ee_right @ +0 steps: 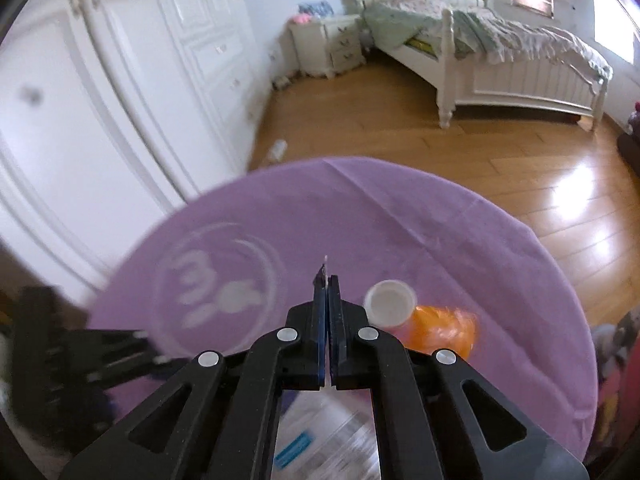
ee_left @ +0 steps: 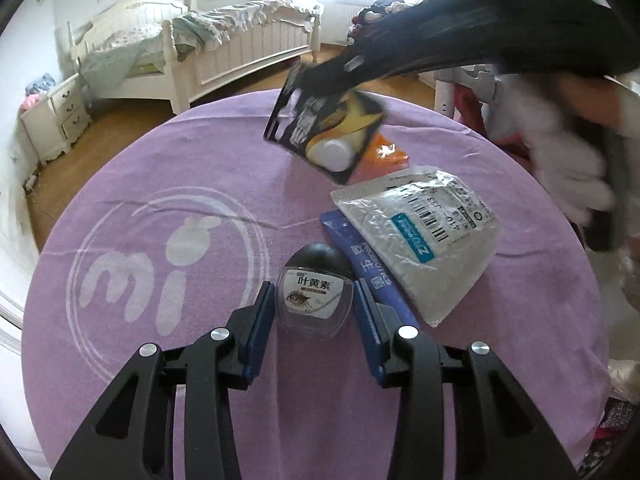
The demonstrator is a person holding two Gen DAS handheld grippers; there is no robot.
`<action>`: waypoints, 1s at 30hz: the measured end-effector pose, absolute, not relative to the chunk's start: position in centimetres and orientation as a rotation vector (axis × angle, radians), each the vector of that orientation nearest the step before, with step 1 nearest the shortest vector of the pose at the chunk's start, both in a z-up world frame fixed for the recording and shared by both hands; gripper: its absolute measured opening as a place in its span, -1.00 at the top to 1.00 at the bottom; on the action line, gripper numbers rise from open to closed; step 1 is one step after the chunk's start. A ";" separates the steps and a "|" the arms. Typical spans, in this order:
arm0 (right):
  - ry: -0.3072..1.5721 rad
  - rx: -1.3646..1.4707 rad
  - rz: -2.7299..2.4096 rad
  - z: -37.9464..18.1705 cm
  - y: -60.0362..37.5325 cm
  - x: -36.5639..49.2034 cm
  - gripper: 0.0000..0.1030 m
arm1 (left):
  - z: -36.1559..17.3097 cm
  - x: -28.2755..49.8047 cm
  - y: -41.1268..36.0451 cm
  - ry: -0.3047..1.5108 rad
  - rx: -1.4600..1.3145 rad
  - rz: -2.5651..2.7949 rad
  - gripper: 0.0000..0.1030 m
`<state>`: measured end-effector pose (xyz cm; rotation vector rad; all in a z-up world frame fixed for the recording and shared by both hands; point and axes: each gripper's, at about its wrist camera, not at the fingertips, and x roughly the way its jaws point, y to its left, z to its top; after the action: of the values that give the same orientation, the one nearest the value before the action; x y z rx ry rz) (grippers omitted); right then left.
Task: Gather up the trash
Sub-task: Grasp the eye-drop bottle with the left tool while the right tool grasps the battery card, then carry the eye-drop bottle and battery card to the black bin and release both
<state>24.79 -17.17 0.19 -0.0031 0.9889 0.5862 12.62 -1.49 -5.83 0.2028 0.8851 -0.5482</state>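
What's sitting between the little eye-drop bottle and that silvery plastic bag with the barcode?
A blue sachet lies between the eye-drop bottle and the silvery bag, partly tucked under the bag. The left wrist view shows it.

Matt purple cloth (ee_left: 200,168), glossy plastic pouch (ee_left: 424,240)

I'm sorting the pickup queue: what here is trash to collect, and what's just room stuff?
Trash:
eye-drop bottle
blue sachet
silver pouch
orange wrapper
black blister card, held by right tongs

Room stuff:
purple tablecloth
bed
nightstand
wardrobe
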 end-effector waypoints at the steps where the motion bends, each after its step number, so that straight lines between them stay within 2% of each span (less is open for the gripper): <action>1: 0.971 0.020 0.598 1.0 -17.6 23.8 0.96 | -5.8 12.6 -1.4 0.887 0.189 -0.538 0.24; 7: 0.855 0.196 0.618 5.5 -23.0 18.2 0.96 | -4.1 10.7 -0.9 0.837 0.093 -0.527 0.24; 15: 0.761 0.308 0.472 6.6 -31.6 11.4 0.96 | -0.2 7.1 -3.8 0.735 0.000 -0.563 0.24; 22: 0.751 0.397 0.349 4.8 -39.5 6.8 0.95 | 1.2 4.8 -11.1 0.690 -0.002 -0.668 0.24; 30: 0.707 0.509 0.169 3.0 -49.8 0.7 0.95 | 0.5 4.3 -21.6 0.722 -0.027 -0.824 0.24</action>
<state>0.69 -49.78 2.99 0.5094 0.7072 0.1690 4.30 -21.64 0.47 -0.0265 0.7215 -0.8239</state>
